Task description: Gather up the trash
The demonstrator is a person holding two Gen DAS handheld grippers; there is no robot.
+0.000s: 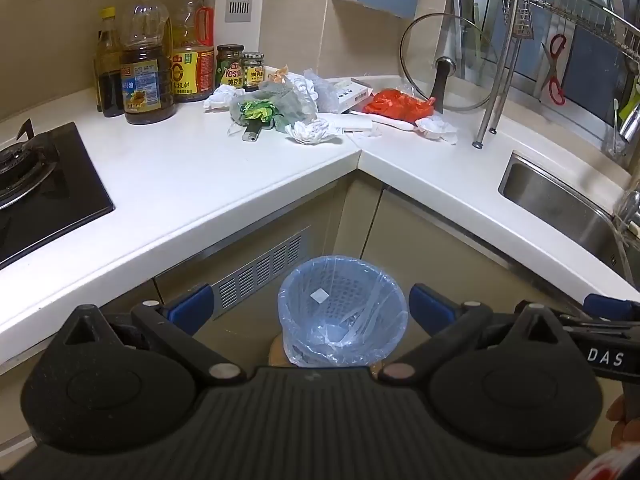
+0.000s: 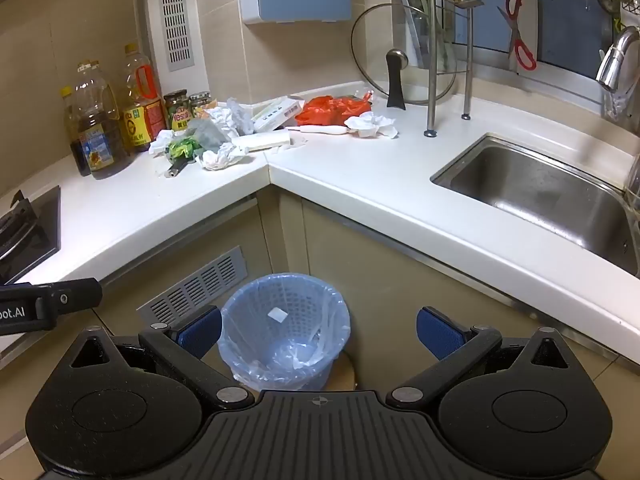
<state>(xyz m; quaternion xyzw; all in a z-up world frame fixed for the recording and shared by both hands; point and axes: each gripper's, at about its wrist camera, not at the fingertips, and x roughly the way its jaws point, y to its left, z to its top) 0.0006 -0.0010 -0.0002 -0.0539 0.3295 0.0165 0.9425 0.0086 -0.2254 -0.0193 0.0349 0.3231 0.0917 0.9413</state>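
Trash lies heaped in the far corner of the white counter (image 1: 224, 184): crumpled white tissues (image 1: 312, 131) (image 2: 218, 158), a green wrapper (image 1: 258, 112) (image 2: 183, 148), a red plastic bag (image 1: 396, 106) (image 2: 334, 110), a small white box (image 1: 352, 94) (image 2: 278, 111) and a grey lighter (image 1: 251, 134). A blue lined waste basket (image 1: 342, 312) (image 2: 282, 326) stands on the floor below the corner, nearly empty. My left gripper (image 1: 312, 308) is open and empty above the basket. My right gripper (image 2: 318, 330) is open and empty beside it.
Oil bottles (image 1: 146, 60) and sauce jars (image 1: 230, 65) stand at the back left. A gas hob (image 1: 36, 184) lies left, a steel sink (image 2: 552, 196) right. A glass pot lid (image 1: 448, 60) leans by a dish rack leg (image 1: 496, 76). Red scissors (image 2: 520, 32) hang above.
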